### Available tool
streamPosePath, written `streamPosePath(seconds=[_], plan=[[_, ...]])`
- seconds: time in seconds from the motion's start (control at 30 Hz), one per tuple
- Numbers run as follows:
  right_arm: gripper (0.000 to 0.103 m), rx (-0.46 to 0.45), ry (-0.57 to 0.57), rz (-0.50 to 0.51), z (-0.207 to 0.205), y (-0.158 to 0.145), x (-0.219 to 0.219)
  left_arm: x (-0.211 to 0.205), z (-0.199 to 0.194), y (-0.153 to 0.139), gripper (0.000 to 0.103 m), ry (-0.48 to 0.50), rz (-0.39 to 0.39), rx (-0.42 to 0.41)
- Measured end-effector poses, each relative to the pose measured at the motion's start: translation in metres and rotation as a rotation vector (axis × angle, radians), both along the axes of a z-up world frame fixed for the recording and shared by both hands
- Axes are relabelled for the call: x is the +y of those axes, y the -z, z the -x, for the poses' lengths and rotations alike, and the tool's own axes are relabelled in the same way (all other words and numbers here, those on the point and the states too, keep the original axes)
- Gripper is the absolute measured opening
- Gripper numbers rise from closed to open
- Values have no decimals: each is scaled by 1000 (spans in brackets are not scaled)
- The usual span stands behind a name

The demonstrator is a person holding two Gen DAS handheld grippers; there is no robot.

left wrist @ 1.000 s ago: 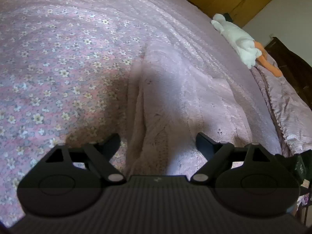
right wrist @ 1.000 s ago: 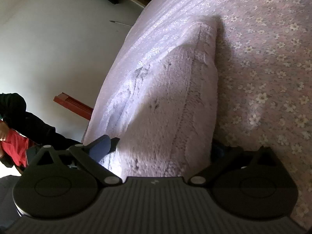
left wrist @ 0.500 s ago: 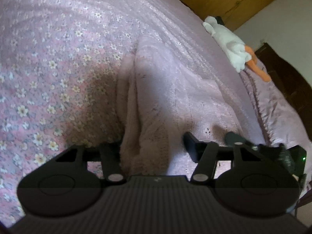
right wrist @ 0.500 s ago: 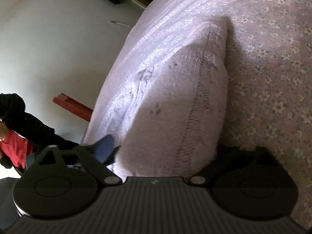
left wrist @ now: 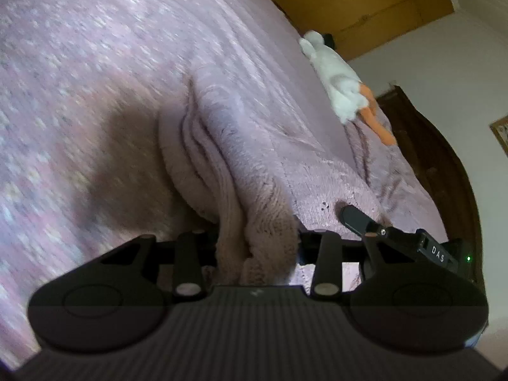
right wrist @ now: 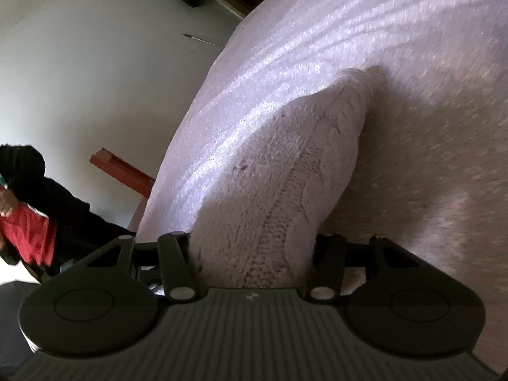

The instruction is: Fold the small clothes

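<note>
Between both tools sags the knit (left wrist: 254, 171): left tool (left wrist: 257, 247) and right tool (right wrist: 254, 254) each pinch a bunched edge. I judge it soft, light, stretchy; hems grip best.

Left gripper (left wrist: 257, 241): matte black, ribbed housing, two round side discs, silver pivot pins.
Right gripper (right wrist: 252, 247): same black build; in the left view, white "DAS" lettering, green light.
Person (right wrist: 35, 222): black jacket over red top.

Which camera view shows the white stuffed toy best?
The left wrist view: the white stuffed toy lies in plain sight on the bed beyond the pink sweater. The right wrist view does not show it.
</note>
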State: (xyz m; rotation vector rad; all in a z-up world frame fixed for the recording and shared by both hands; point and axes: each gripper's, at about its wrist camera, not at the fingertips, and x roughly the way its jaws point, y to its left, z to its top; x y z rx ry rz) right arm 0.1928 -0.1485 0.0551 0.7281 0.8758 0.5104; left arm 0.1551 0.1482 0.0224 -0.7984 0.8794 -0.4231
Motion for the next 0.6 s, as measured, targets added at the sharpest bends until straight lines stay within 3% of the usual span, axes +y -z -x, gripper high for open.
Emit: streamPosePath(seconds=[0.37, 0.6], plan=[[58, -31, 24, 117, 72, -37, -56, -67, 37, -7, 41, 109, 24, -1], [58, -9, 40, 160, 118, -23, -79, -89, 64, 4, 42, 174, -35, 22]])
